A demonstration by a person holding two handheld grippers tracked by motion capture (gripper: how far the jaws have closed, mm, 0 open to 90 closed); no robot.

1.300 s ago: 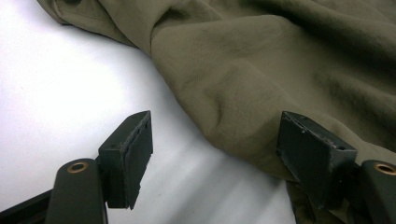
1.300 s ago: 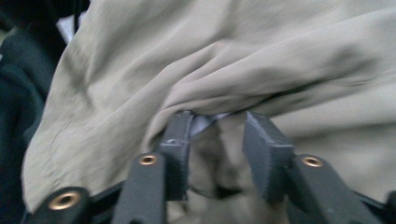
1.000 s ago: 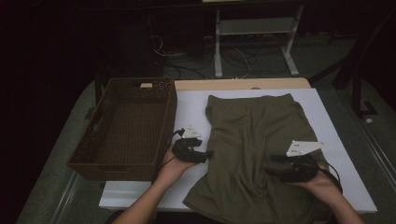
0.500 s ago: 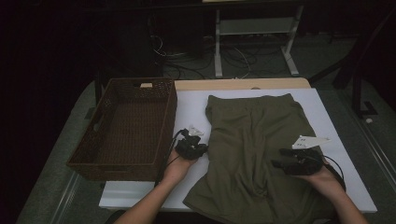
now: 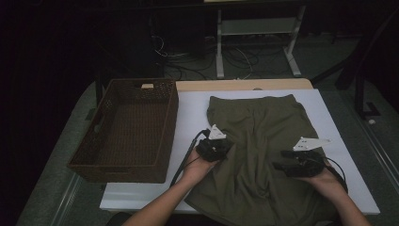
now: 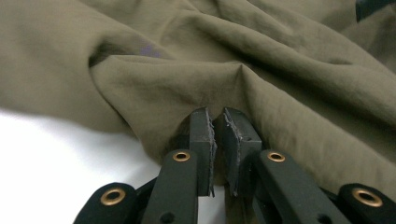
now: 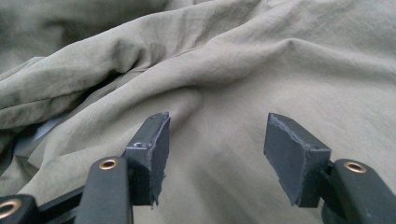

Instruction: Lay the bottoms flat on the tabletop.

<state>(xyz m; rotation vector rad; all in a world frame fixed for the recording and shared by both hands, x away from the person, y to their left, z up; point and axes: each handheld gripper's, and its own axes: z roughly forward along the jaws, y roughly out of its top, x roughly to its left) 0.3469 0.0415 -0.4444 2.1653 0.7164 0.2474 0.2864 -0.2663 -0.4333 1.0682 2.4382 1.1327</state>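
1. The left gripper (image 6: 214,122) has its two black jaws clenched on a pinch of the olive-green thin woven garment (image 6: 289,70). They have just been closing, and a small peak of cloth stands up between the pads with creases fanning away from it.
2. The right gripper (image 7: 215,140) has its jaws released and well apart, poised over a flat stretch of the same cloth with nothing caught between them.
3. From the high view, the left gripper (image 5: 214,148) sits at the garment's (image 5: 256,132) left edge and the right gripper (image 5: 296,165) toward its right side, both at the near half.
4. The garment lies spread on the white table top (image 5: 193,113), just beside the dark brown woven wicker basket (image 5: 127,129).
5. I judge the fabric light, limp and a little slick: it folds at any touch and will sag and drape once lifted.
6. Hems and seams look the surest holds. A pinch of a single layer mid-panel may slip or lift only the top ply, so gather a proper fold.
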